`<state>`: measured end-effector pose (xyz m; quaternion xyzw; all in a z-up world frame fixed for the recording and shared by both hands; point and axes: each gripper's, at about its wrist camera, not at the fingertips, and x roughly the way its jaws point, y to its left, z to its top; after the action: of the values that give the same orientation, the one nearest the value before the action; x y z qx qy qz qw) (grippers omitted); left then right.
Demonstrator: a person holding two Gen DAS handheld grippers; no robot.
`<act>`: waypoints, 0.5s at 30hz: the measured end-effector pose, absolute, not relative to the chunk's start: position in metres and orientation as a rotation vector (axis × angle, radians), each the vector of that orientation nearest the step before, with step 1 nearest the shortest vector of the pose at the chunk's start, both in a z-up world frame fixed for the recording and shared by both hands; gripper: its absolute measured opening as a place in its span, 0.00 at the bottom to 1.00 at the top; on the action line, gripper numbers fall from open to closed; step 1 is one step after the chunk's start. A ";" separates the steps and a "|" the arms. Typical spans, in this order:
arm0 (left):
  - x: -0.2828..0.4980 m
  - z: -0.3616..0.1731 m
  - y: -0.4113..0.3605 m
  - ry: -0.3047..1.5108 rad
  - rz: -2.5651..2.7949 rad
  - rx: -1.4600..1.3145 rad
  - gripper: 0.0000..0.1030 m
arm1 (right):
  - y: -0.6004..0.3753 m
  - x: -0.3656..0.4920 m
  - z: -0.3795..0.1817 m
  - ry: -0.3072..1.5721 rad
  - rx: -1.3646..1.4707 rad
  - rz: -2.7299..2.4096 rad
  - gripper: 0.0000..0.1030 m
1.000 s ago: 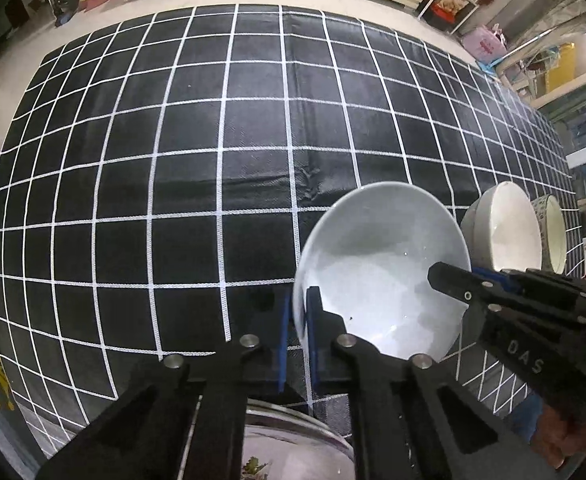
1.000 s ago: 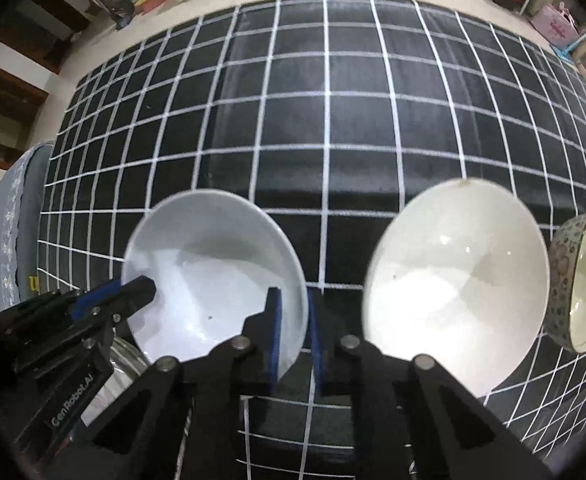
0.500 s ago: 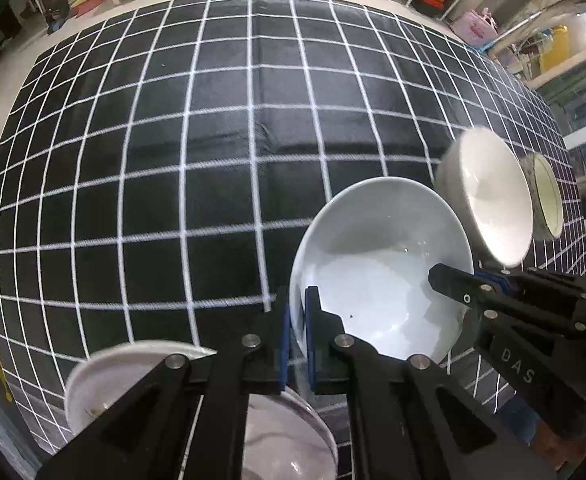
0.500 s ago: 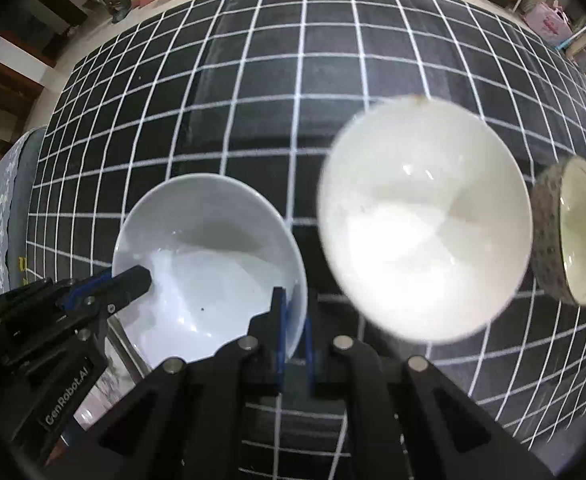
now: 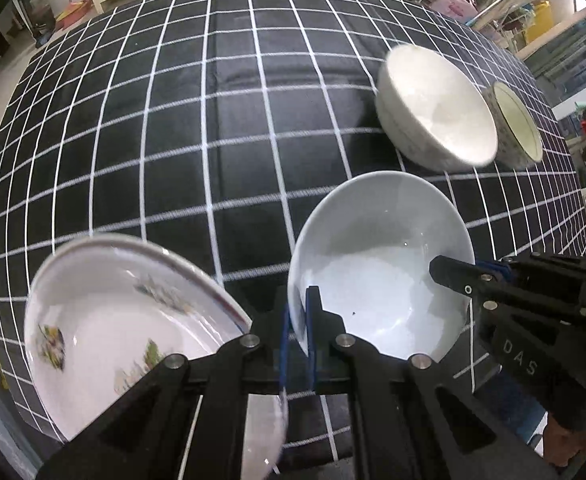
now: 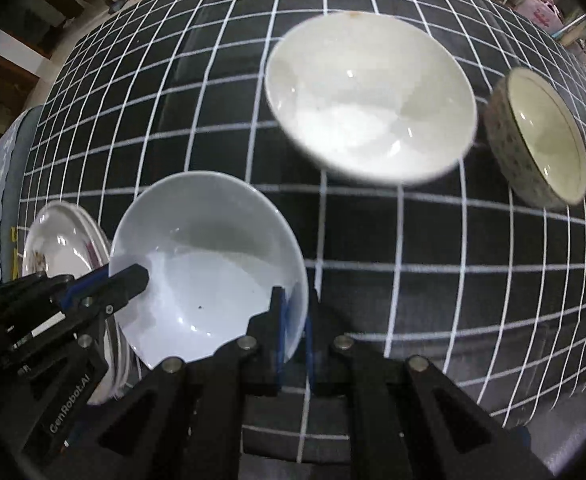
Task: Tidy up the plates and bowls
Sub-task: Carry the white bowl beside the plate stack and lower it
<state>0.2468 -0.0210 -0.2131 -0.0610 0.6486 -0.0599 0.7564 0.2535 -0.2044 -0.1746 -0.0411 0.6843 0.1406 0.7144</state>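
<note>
Shifted since the earlier frame: pale bowl (image 5: 381,264), carried sideways above the checked worktop (image 5: 173,120), nearer the white bowl (image 6: 369,96); floral plate (image 5: 133,328) now in view. Left gripper (image 5: 297,332) and right gripper (image 6: 293,332), jaws clamped on opposite rims. Risk: uneven pull tilts or drops it.

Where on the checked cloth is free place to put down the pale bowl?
Free: the wide cloth behind the flowered plate and left of the white bowl. Crowded: the right side, where the white bowl sits close to the patterned bowl.
</note>
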 end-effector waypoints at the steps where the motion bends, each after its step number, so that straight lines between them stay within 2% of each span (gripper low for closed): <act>1: 0.244 -0.213 -0.024 1.409 -0.132 -0.132 0.06 | -0.211 0.247 -0.174 1.510 -0.087 0.312 0.11; 15: 0.196 -0.208 -0.042 1.412 -0.143 -0.138 0.06 | -0.257 0.152 -0.173 1.516 -0.113 0.312 0.11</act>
<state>0.1959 -0.0418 -0.2081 -0.0631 0.6476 -0.0654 0.7566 0.1519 -0.2567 -0.1729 -0.0509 0.6842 0.1410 0.7137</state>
